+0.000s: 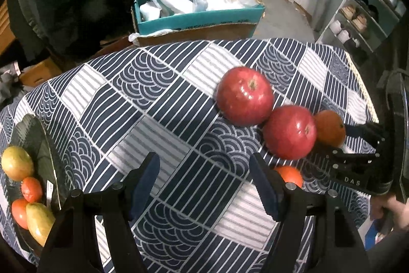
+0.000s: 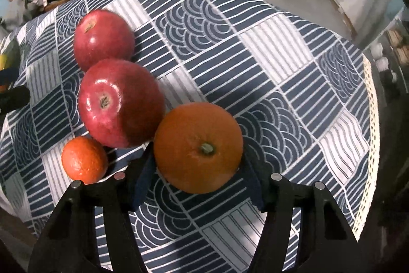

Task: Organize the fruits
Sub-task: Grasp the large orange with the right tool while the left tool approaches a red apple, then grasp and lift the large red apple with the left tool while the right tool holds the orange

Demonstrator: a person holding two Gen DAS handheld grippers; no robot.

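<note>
- The tablecloth (image 1: 163, 104), navy and white patchwork, covers the whole table.
- A dark leaf-shaped plate (image 1: 38, 142) sits at nine o'clock on it, already carrying pears and small tangerines.
- Two red apples (image 2: 120, 104) touch each other toward two o'clock.
- The orange (image 2: 198, 146) lies just beside the nearer apple; the right gripper (image 2: 196, 170) clenches it between its pads.
- The left gripper (image 1: 204, 178) hangs released over bare cloth.
- A small tangerine (image 2: 84, 160) rests by the nearer apple.

Right gripper (image 2: 196, 168) jaws clamped; left gripper (image 1: 204, 178) jaws apart.
</note>
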